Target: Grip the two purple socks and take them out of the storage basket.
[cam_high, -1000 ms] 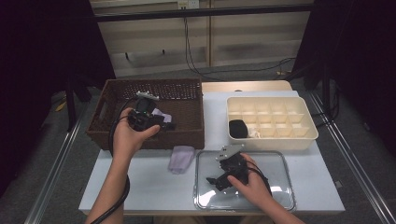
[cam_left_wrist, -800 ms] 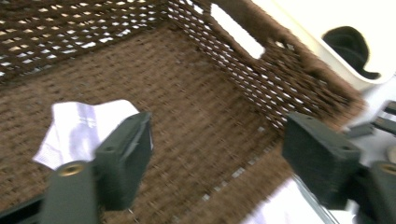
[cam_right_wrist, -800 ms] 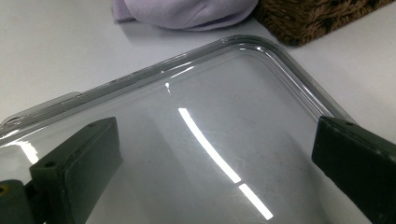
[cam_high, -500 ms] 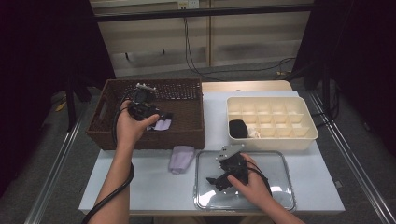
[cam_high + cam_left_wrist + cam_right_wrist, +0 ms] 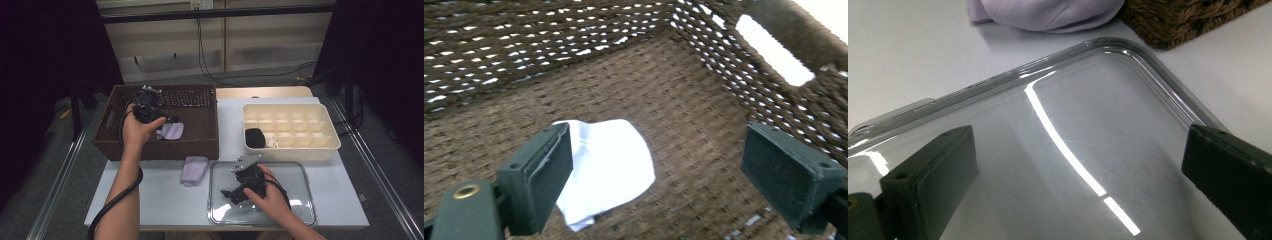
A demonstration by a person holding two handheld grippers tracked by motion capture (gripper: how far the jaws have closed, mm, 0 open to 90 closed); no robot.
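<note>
No brand, label or writing can be read on anything here.

High view: the left gripper (image 5: 146, 105) is held inside the brown woven basket (image 5: 200, 142) at the bench's (image 5: 160, 200) left rear. Just beside it, on the basket floor, lies a pale lilac folded cloth (image 5: 172, 131), small and soft-edged. A second lilac cloth (image 5: 194, 169), folded into a rounded pad, lies on the bench just outside the basket's front wall, between the basket and the clear plastic lid (image 5: 300, 175). The right gripper (image 5: 240, 192) rests over that lid, the hand (image 5: 272, 197) around it. Behind the lid stands a cream divided organizer box (image 5: 320, 147); a black bundle (image 5: 255, 137) fills its near-left compartment, with something pale in the next one.

Left gripper view: the two jaws stand wide apart, having just been opening, with nothing pressed between them. The cloth (image 5: 609, 165) looks almost white here, smooth, with one folded edge and a rounded corner; it lies flat on the basket's weave (image 5: 694, 115), partly behind the left jaw and apart from the right one. A handle slot (image 5: 774, 50) is cut in the basket wall.

Right gripper view: the jaws are spread wide over the glossy lid (image 5: 1073, 150), gripping nothing. The lid's raised rim curves round one corner. Past it lie the lilac pad (image 5: 1048, 12) and a corner of the basket (image 5: 1188, 17).
</note>
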